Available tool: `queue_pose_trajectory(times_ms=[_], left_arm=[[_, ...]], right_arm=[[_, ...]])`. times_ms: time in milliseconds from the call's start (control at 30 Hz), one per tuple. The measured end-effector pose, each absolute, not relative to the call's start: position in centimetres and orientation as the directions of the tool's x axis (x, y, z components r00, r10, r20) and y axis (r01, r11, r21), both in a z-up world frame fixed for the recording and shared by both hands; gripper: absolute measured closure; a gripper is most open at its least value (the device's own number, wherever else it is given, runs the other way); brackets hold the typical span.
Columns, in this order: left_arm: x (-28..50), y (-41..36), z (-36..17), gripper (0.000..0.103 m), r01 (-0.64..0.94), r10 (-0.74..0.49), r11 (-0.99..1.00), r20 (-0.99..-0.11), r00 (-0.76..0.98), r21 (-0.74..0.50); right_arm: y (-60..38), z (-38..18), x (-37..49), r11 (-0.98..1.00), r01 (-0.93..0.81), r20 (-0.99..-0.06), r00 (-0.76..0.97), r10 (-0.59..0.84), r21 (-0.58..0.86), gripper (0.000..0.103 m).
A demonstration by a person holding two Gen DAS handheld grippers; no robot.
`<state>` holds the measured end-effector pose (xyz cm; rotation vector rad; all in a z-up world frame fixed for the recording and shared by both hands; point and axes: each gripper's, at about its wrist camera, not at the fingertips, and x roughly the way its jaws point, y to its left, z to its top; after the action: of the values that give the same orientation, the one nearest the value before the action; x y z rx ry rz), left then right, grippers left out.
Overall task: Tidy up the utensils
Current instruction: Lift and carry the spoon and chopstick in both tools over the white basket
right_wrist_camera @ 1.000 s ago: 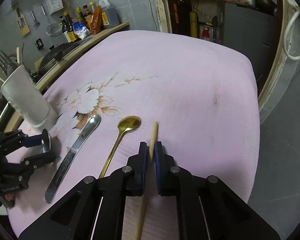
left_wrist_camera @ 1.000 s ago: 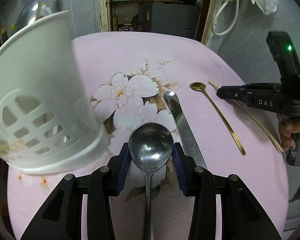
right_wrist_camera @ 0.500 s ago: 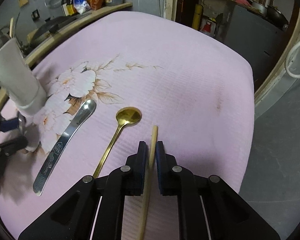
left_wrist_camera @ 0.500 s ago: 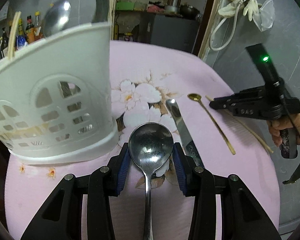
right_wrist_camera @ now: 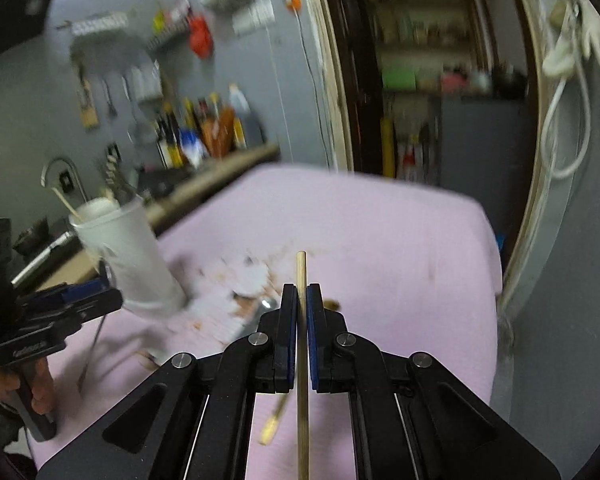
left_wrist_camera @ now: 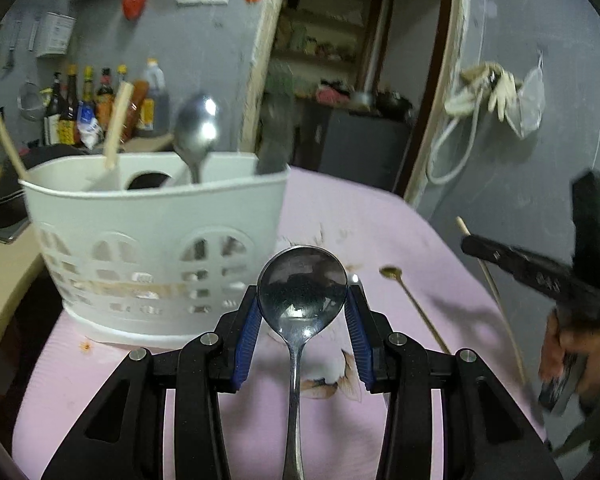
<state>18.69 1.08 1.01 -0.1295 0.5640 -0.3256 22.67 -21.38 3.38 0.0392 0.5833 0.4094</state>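
Now left claw (left_wrist_camera: 302, 320) grips one steel spoon (left_wrist_camera: 302, 294); right claw (right_wrist_camera: 299, 320) clenched on one chopstick (right_wrist_camera: 301, 360).

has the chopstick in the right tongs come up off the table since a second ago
Yes. The chopstick, clamped in the right tongs, has risen: its tip, earlier low over the pink tablecloth, now points nearer the cloth's far edge.

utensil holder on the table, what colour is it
White, with cut-out window patterns in its wall. The utensil holder shows best in the left wrist view.
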Motion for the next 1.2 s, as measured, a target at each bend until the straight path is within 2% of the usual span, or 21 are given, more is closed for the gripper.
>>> queue_pose_trajectory(times_ms=[167, 333, 900, 1200], left_arm=[[17.6, 1.8, 1.6, 0.067, 0.242, -0.316, 0.946, -0.440, 0.841, -0.217], [16.7, 2.6, 2.2, 0.067, 0.225, -0.299, 0.948, -0.387, 0.872, -0.225], [16.1, 4.3, 3.9, 0.067, 0.219, -0.288, 0.947, -0.315, 0.904, -0.236], [15.6, 5.5, 5.0, 0.067, 0.205, -0.270, 0.949, -0.287, 0.919, -0.238]], right_arm=[[-19.6, 4.1, 20.7, 0.917, -0.367, -0.394, 0.828, 0.399, 0.157, 0.100], [-18.6, 4.9, 19.9, 0.896, -0.404, -0.314, 0.839, 0.444, 0.185, 0.100], [-17.8, 5.6, 19.8, 0.838, -0.454, -0.151, 0.845, 0.513, 0.304, 0.100], [-16.4, 7.1, 19.9, 0.811, -0.494, -0.068, 0.840, 0.538, 0.312, 0.100]])
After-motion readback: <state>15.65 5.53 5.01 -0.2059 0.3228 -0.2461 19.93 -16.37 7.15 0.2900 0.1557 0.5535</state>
